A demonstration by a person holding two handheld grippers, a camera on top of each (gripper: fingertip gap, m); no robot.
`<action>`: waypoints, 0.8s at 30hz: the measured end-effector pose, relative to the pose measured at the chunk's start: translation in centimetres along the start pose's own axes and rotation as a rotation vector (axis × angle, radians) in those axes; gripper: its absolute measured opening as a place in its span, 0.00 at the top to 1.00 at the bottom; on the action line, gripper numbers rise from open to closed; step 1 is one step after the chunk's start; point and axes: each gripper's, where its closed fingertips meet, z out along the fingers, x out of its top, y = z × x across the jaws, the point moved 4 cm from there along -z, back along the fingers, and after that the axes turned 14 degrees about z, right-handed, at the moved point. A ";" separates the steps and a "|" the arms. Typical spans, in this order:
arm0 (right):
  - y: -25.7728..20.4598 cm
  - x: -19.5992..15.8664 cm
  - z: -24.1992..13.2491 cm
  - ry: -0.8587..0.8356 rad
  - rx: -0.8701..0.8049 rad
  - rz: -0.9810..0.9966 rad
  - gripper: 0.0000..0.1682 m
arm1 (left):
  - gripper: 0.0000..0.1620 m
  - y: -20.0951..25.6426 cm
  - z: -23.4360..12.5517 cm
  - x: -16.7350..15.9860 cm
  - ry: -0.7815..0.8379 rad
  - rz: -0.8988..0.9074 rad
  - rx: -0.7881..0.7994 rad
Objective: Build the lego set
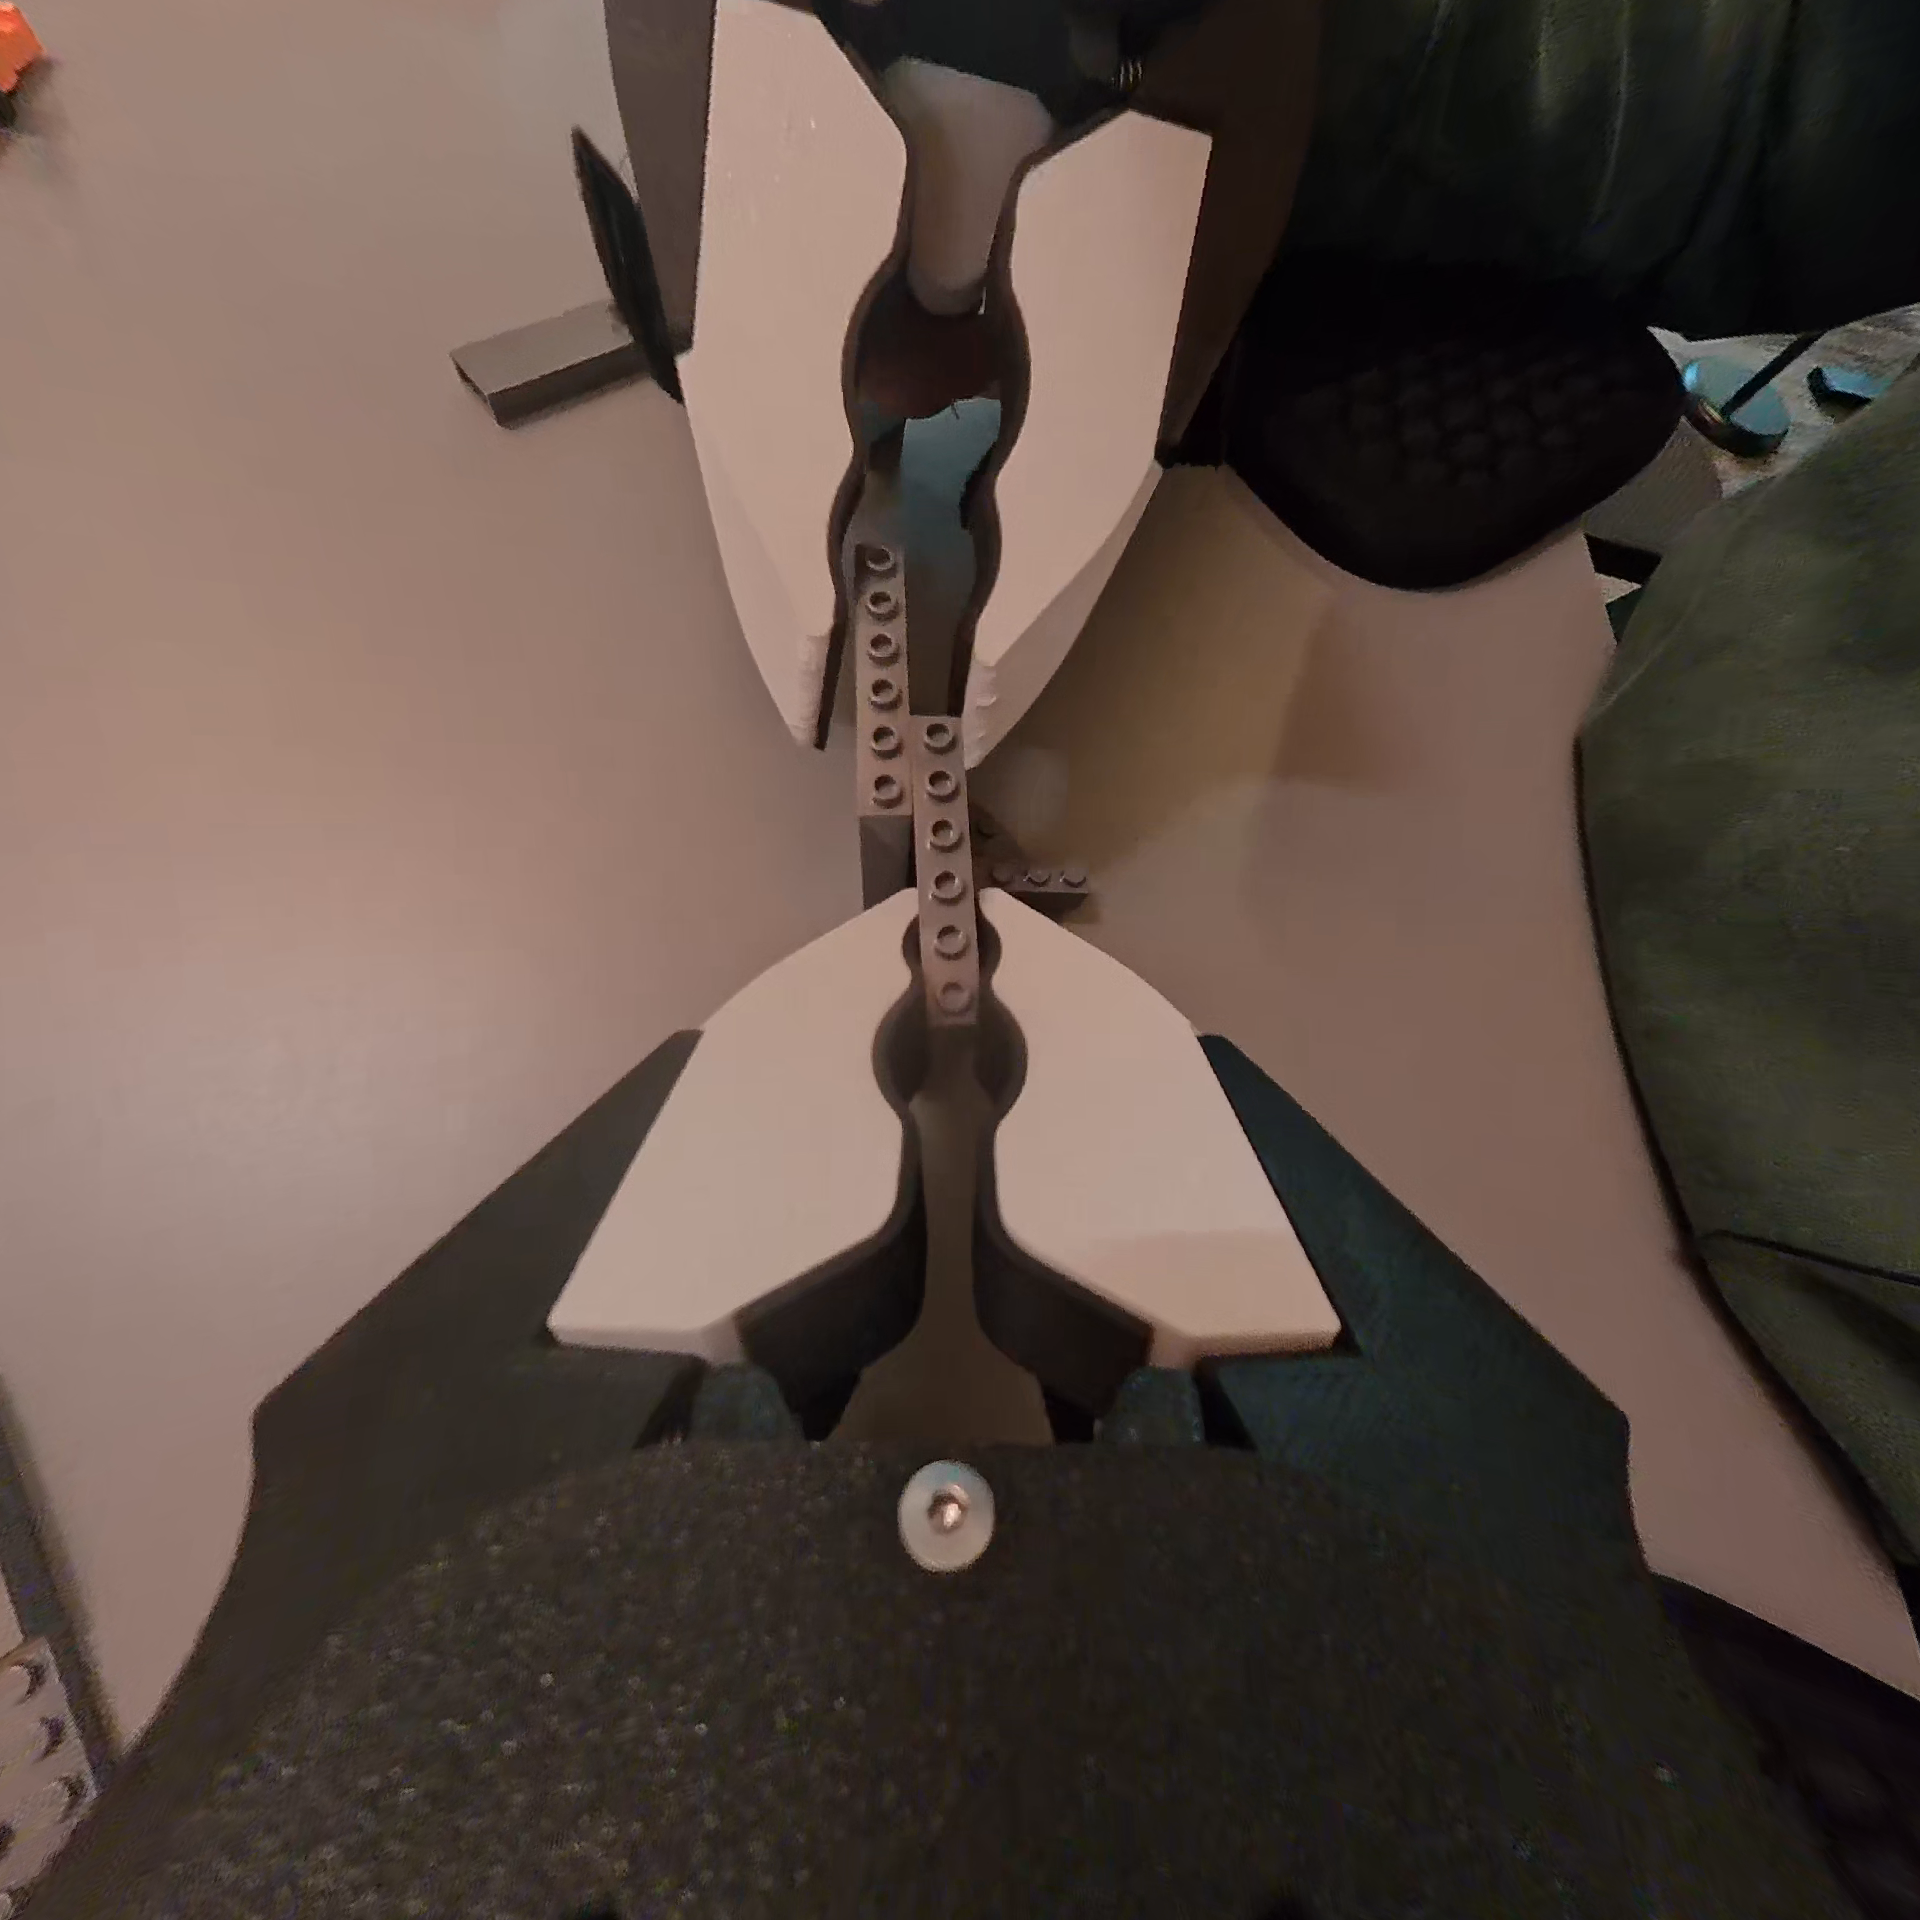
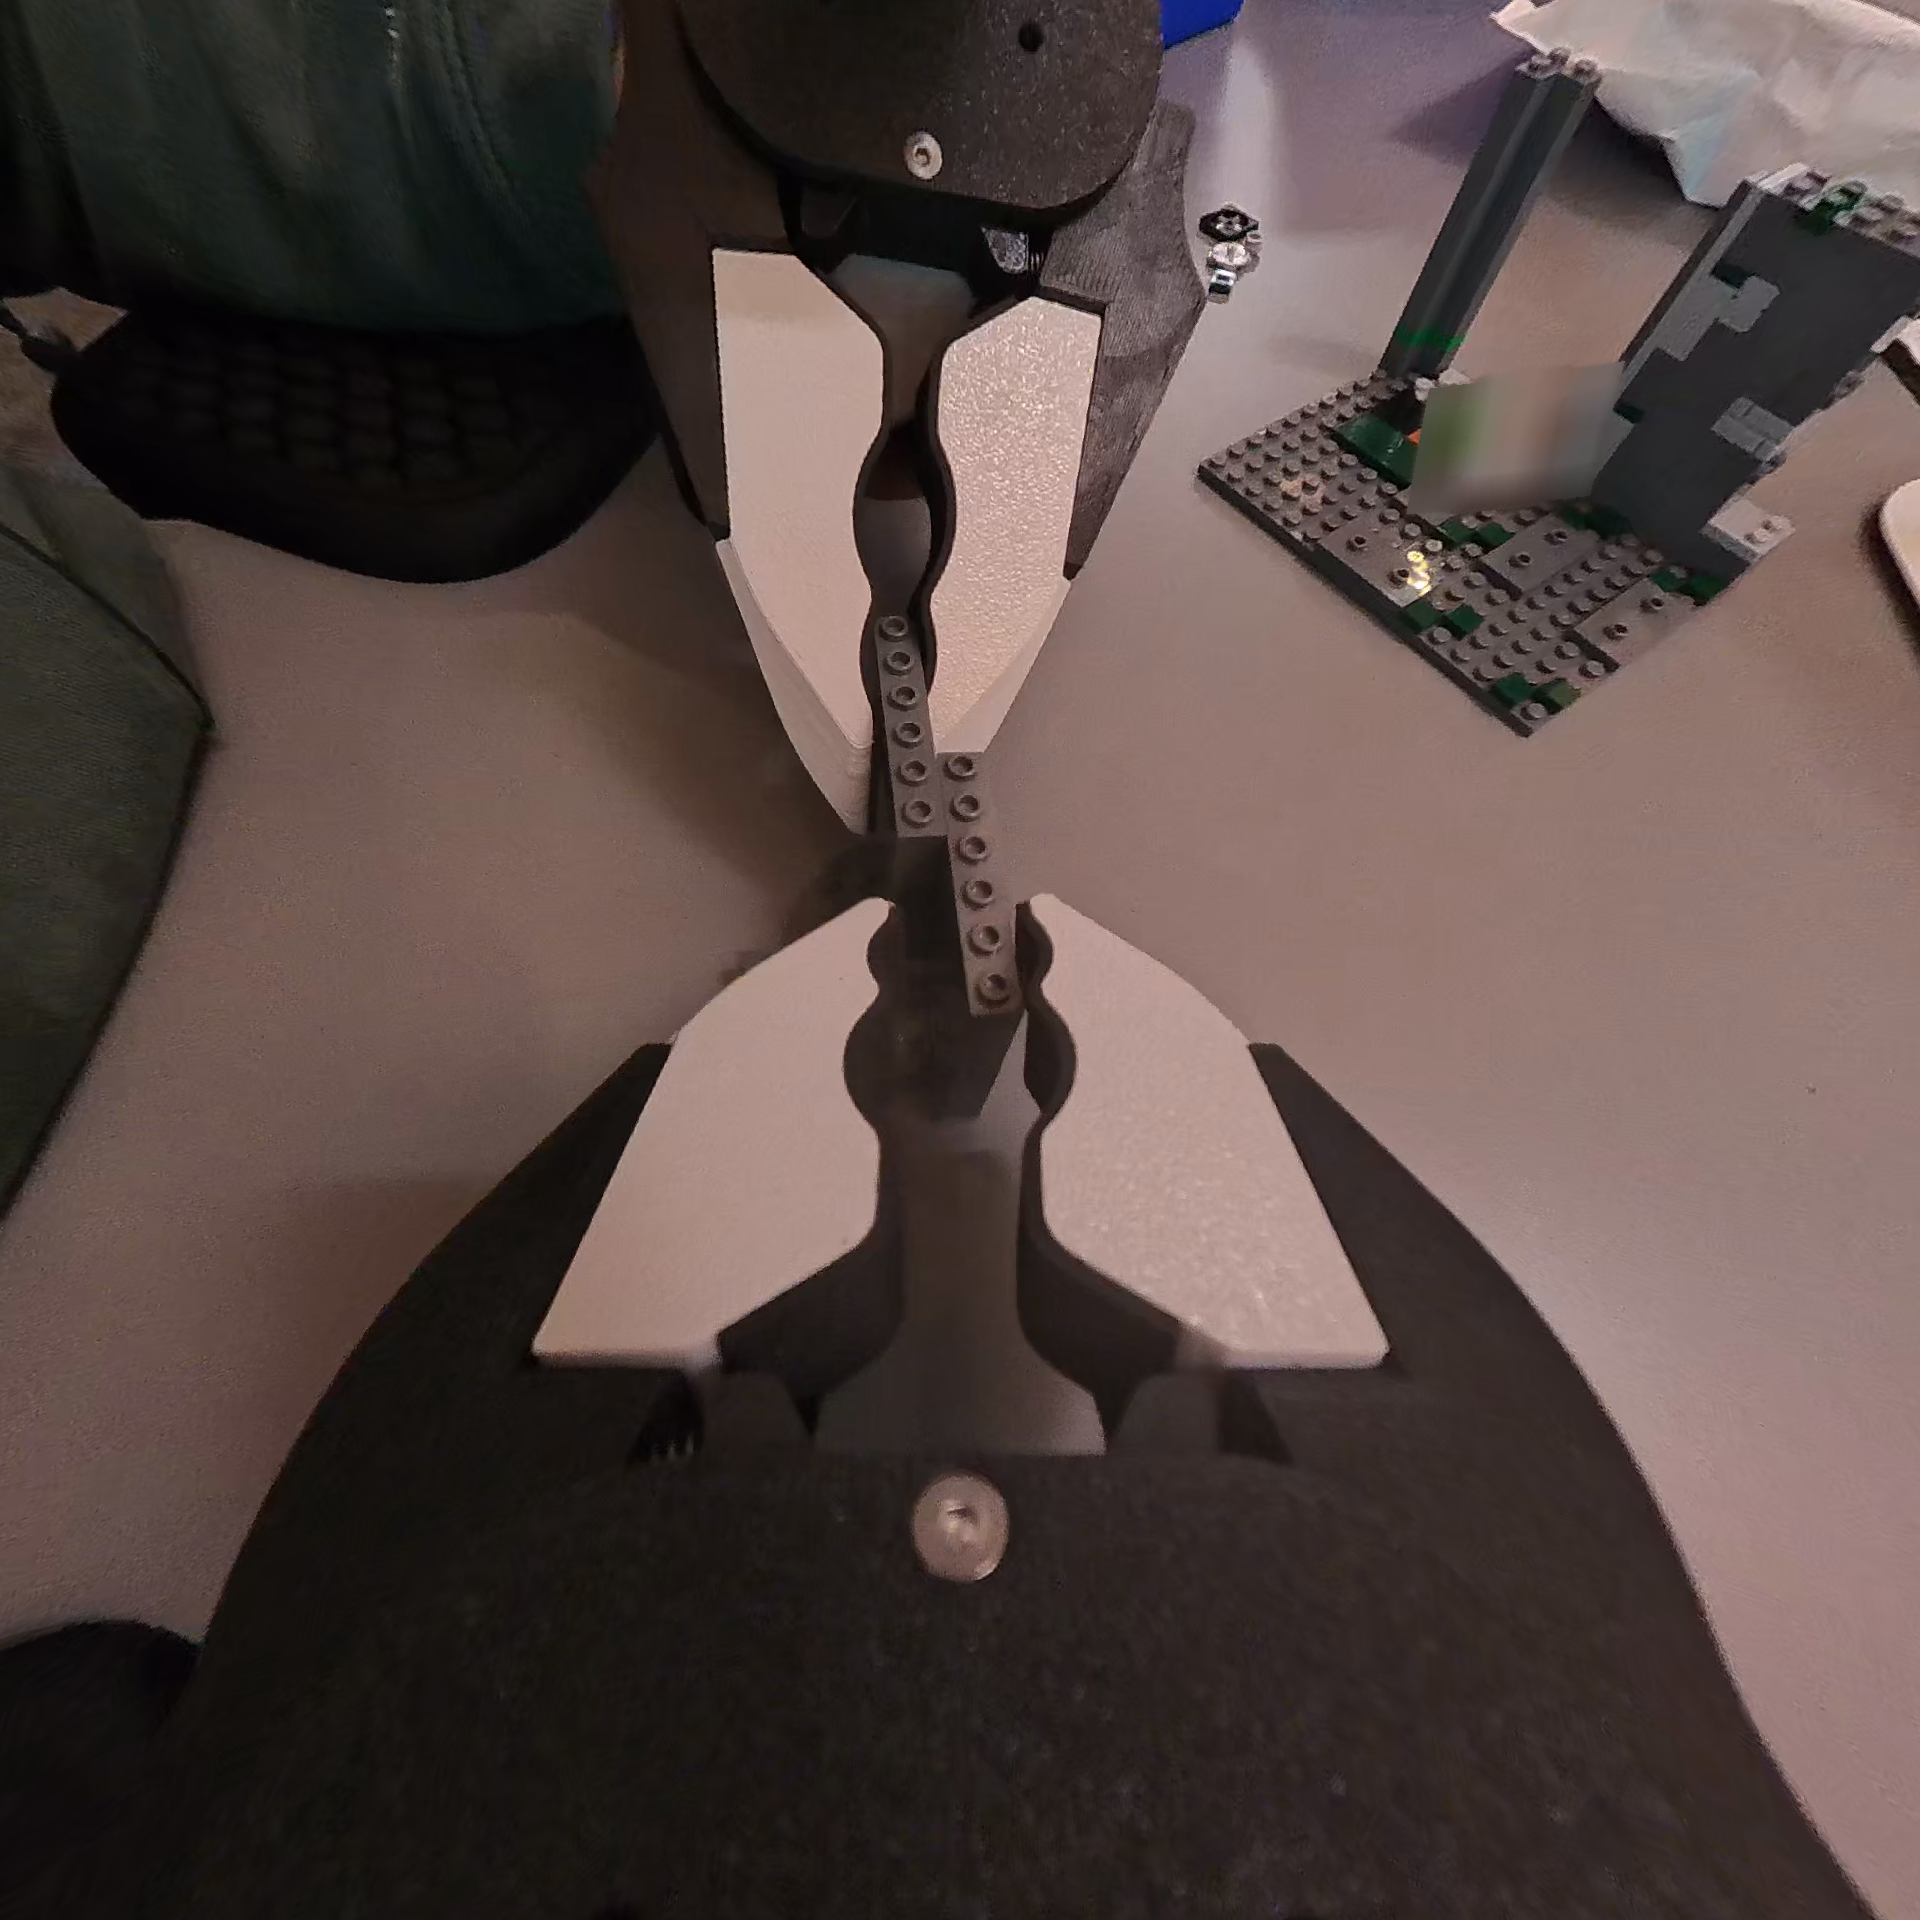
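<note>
My two grippers face each other tip to tip above the grey table. My left gripper [image 1: 948, 935] is shut on a long grey studded brick [image 1: 943, 883]. My right gripper [image 2: 961, 914] is shut on a second long grey brick [image 2: 979, 894]. The two bricks lie side by side and overlap by about two studs at their free ends. In the left wrist view the right gripper [image 1: 899, 743] holds its brick [image 1: 881, 675] at the top. In the right wrist view the left gripper [image 2: 914, 769] holds its brick [image 2: 902, 717].
A part-built model on a dark grey baseplate [image 2: 1538, 592] with a tall grey pillar [image 2: 1486, 208] stands at the right. White paper [image 2: 1714, 94] lies behind it. A small grey piece [image 1: 1039, 875] lies below the bricks. A black chair seat [image 2: 353, 436] and a person's green clothing are close by. The tips of both grippers are at nearly the same place.
</note>
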 end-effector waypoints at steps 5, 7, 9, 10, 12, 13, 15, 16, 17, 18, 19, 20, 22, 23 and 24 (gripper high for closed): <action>-0.2 1.1 -0.6 0.021 0.022 0.022 0.86 | 0.98 0.0 0.0 0.0 -0.009 0.000 -0.002; -0.5 1.7 -0.6 -0.014 0.030 0.025 0.86 | 0.98 0.0 0.0 0.1 -0.013 0.002 -0.003; -0.6 1.8 -0.3 -0.103 0.018 0.023 0.85 | 0.98 0.0 0.0 0.1 -0.018 0.005 -0.002; -0.6 1.8 -0.1 -0.146 0.008 0.004 0.85 | 0.98 0.1 0.1 0.1 -0.022 0.006 -0.001; -0.8 1.9 0.4 -0.224 -0.008 -0.049 0.85 | 0.98 0.1 0.1 0.1 -0.034 0.013 0.004; -0.8 2.0 0.6 -0.252 -0.023 -0.073 0.87 | 0.98 0.2 0.1 0.2 -0.040 0.015 0.006; -0.9 2.2 0.8 -0.315 -0.031 -0.102 0.90 | 0.98 0.2 0.1 0.2 -0.050 0.016 0.009; -1.0 2.3 0.8 -0.348 -0.034 -0.112 0.90 | 0.98 0.2 0.1 0.2 -0.052 0.017 0.009; -1.0 2.3 0.9 -0.380 -0.036 -0.120 0.90 | 0.98 0.2 0.1 0.2 -0.053 0.018 0.008; -1.0 2.4 0.9 -0.408 -0.035 -0.129 0.90 | 0.98 0.2 0.1 0.2 -0.054 0.020 0.007; -1.0 2.4 1.0 -0.434 -0.030 -0.133 0.90 | 0.98 0.2 0.1 0.2 -0.054 0.019 0.004; -0.9 2.5 1.0 -0.457 -0.020 -0.129 0.90 | 0.98 0.2 0.1 0.2 -0.055 0.019 0.002; -0.8 2.6 1.1 -0.486 0.003 -0.115 0.90 | 0.98 0.1 0.1 0.1 -0.051 0.009 -0.004; -0.7 2.6 1.1 -0.493 0.012 -0.109 0.90 | 0.98 0.1 0.1 0.1 -0.048 0.004 -0.006; -0.7 2.6 1.2 -0.497 0.017 -0.102 0.90 | 0.98 0.1 0.1 0.1 -0.045 -0.001 -0.006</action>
